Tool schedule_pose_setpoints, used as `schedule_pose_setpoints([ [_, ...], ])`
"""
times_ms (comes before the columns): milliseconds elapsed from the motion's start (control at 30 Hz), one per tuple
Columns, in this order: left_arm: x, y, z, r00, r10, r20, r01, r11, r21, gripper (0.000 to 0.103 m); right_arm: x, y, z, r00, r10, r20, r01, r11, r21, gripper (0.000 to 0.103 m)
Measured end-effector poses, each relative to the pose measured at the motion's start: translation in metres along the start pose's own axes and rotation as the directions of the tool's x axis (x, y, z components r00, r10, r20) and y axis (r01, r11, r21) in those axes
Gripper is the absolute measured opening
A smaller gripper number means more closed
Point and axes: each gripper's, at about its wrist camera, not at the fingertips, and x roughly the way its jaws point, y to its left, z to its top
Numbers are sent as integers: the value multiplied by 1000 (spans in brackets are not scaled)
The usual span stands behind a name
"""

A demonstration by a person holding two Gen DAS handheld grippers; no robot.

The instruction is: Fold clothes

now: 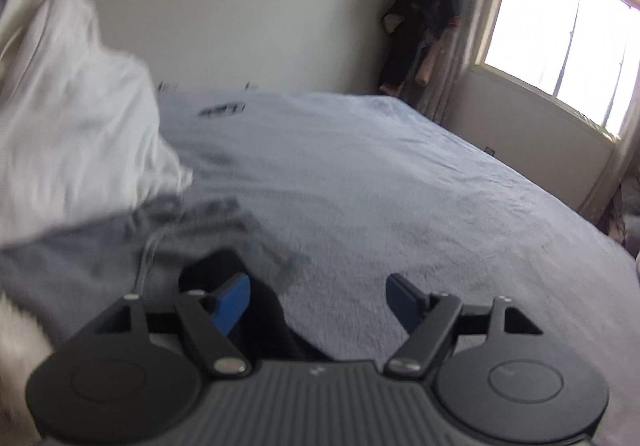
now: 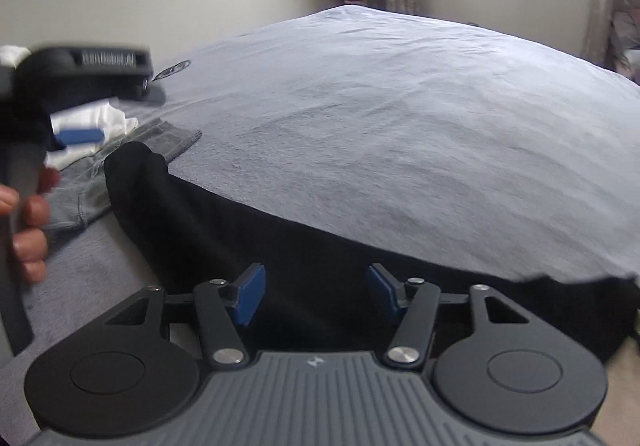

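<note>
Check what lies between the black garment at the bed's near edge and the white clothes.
A grey drawstring garment lies between the black garment and the white clothes, touching both; the right wrist view shows it best.

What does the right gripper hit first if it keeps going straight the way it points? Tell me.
Most likely the black garment lying on the bed just ahead of the open right gripper, with the grey bedcover beyond it; depth is hard to judge here.

Two black two-finger grippers with blue pads are counted: the left gripper [image 1: 318,300] and the right gripper [image 2: 316,296]. Three garments are seen: one black cloth garment [image 2: 240,230] at 6 o'clock, one grey garment [image 2: 168,133] and one white garment [image 1: 68,117] at 9 o'clock. One grey-blue bed cover [image 2: 400,117] is counted, and one bright window [image 1: 560,45] at 2 o'clock.
</note>
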Motion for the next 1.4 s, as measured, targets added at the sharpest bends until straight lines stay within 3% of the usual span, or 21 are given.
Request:
schedule_pose_setpoints([
  [133, -3, 8, -7, 995, -8, -99, 2, 998, -66, 77, -26, -4, -8, 998, -54, -13, 54, 999, -1, 60],
  [200, -11, 12, -7, 985, -58, -162, 45, 995, -87, 77, -38, -2, -12, 998, -62, -13, 62, 998, 6, 60],
  [333, -55, 13, 0, 974, -115, -196, 112, 993, -23, 77, -50, 11, -21, 999, -43, -26, 44, 999, 32, 54],
  [500, -108, 28, -2, 982, -128, -142, 142, 986, 90, 78, -54, 31, -23, 1000, -9, -12, 10, 999, 53, 49],
  [667, -133, 68, -13, 985, -140, -100, 146, 988, 54, 79, -62, 34, -16, 1000, 6, 10, -6, 1000, 23, 48],
  [733, -136, 86, -14, 977, -172, -128, 174, 985, 6, 79, -65, 34, -12, 1000, 6, 22, -6, 1000, -12, 48],
  [833, -140, 101, 2, 943, -290, -161, 289, 957, -31, 79, -64, 35, -3, 999, 27, 28, -25, 998, -55, 48],
  [867, -143, 104, 11, 931, -331, -156, 332, 943, -22, 79, -62, 36, -1, 999, 38, 26, -36, 997, -68, 48],
  [933, -155, 116, 30, 923, -373, -92, 371, 928, -31, 79, -53, 42, 3, 998, 61, 26, -58, 994, -95, 48],
  [1100, -180, 159, 59, 936, -351, 18, 351, 936, -34, 79, -20, 81, 9, 987, 156, 22, -151, 974, -166, 40],
  [1200, -179, 188, 66, 947, -321, 26, 322, 942, -94, 79, 5, 115, 11, 975, 221, -2, -216, 949, -229, 38],
  [1400, -161, 232, 68, 947, -317, 58, 321, 913, -254, 78, 52, 174, 16, 969, 247, -27, -239, 897, -372, 37],
])
